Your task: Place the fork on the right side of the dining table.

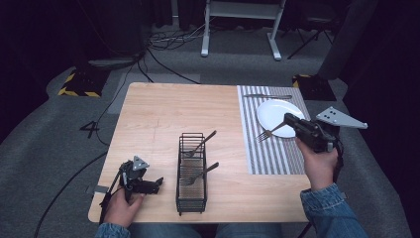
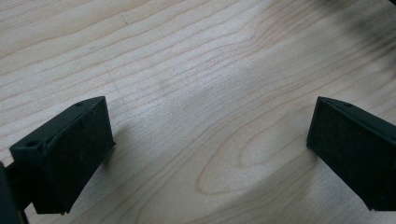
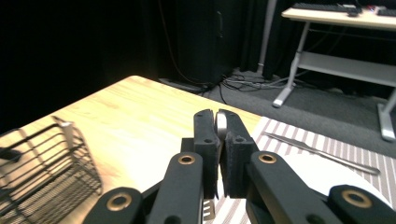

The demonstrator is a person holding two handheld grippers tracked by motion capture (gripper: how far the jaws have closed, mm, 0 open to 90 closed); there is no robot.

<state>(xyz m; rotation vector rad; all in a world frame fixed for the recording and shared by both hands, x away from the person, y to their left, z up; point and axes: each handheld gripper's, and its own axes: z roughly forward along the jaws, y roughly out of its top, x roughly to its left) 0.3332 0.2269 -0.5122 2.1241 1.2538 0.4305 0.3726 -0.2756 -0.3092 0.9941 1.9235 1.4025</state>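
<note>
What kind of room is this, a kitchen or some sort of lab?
Probably a lab or recording studio, not a kitchen: black curtains surround the light wooden table, loose black cables lie on the grey carpet, and a white-legged desk carries a keyboard.

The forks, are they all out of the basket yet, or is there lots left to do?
Not yet. A knife already lies beyond the plate. The right gripper holds one fork over the striped mat. Two forks wait in the wire basket. The left gripper is open on the table.
</note>
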